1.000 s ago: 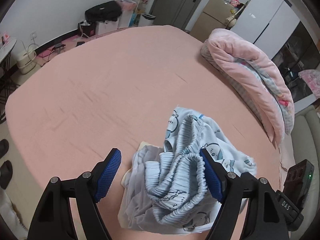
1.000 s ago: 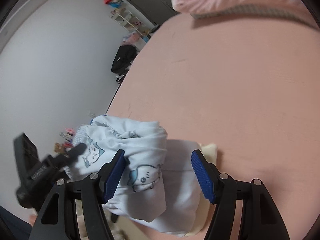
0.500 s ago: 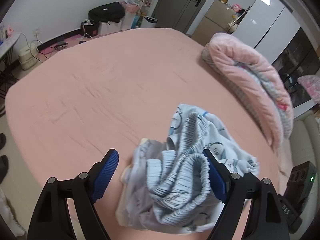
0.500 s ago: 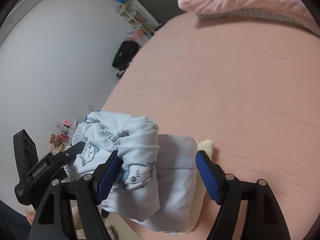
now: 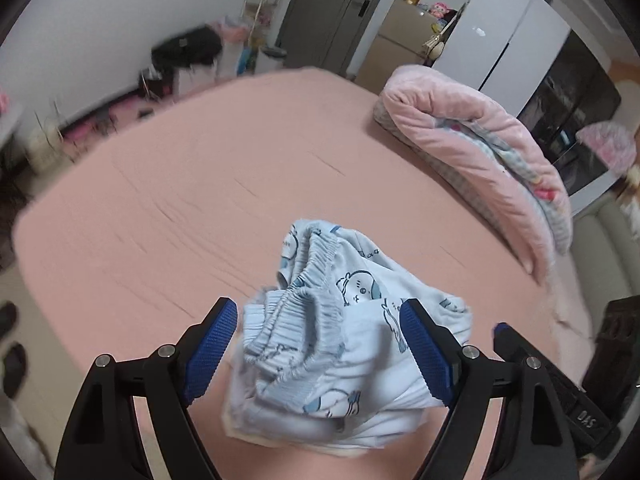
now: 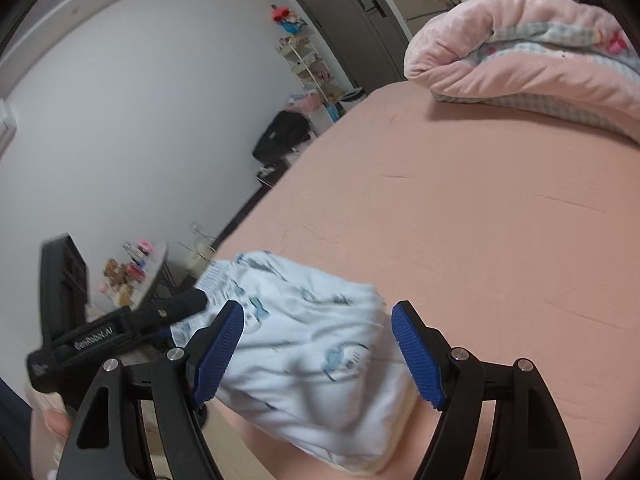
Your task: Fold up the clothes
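In the left wrist view the left gripper (image 5: 320,344) is spread wide, its blue pads clear of any cloth, and the light blue printed shorts (image 5: 344,328) lie bunched between and just ahead of its fingers, elastic waistband crumpled toward the left pad, resting on the pink bed (image 5: 200,200). Under the shorts a pale folded piece shows at the near edge; what it is cannot be told. Ahead and to the right of this gripper a rolled pink blanket (image 5: 480,148) lies on the bed, well apart from the shorts. At the far right of this view part of the other gripper shows, near the shorts. In the right wrist view the left gripper (image 6: 120,328) reaches in from the left, its tip at the waistband of the shorts (image 6: 312,340). The right gripper (image 6: 316,348) is also spread wide, holding nothing, with the shorts lying between its fingers on the bed (image 6: 480,220). The blanket (image 6: 520,48) sits far ahead to the right.
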Tool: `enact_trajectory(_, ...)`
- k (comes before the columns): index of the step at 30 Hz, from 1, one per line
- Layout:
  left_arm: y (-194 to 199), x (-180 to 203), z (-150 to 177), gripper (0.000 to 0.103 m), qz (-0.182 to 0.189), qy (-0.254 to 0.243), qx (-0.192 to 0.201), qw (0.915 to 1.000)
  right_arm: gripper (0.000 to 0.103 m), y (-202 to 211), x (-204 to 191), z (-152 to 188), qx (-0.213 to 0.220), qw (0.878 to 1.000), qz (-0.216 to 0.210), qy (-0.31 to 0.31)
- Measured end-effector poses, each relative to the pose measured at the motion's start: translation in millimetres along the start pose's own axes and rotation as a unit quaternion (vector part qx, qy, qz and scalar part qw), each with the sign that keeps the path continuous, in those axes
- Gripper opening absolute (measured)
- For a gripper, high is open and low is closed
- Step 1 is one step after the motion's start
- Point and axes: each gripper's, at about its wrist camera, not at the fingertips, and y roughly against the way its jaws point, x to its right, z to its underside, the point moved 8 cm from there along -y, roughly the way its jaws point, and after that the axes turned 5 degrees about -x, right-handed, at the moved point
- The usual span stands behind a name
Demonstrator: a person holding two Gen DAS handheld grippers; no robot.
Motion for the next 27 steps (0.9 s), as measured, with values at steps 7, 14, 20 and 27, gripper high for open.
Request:
enact_trajectory(7, 20.2, 6.0, 10.6, 0.083, -0.009, -0.018, 0.029, 0.9994, 0.076, 19.4, 0.9, 20.8, -0.005, 0.999, 0.020, 0.040)
enact_trajectory(14, 51.0, 23.9, 31.8, 0.083, -0.045, -0.071, 0.086, 0.9927, 0.076, 40.4, -3.4, 36.8, -0.006, 0.997, 0.035, 0.072)
enact_trajectory(20, 78.9, 41.5, 66.4, 0.083, -0.044, -0.095, 0.116, 0.9878, 0.076, 68.2, -6.1, 49.8, 0.002, 0.997, 0.028, 0.077)
enact_trajectory(27, 99.6, 68.1, 101.8, 0.083, -0.013, -0.099, 0.122, 0.9875, 0.076, 107.8, -18.6, 64.8, 0.023, 0.993, 0.028, 0.111)
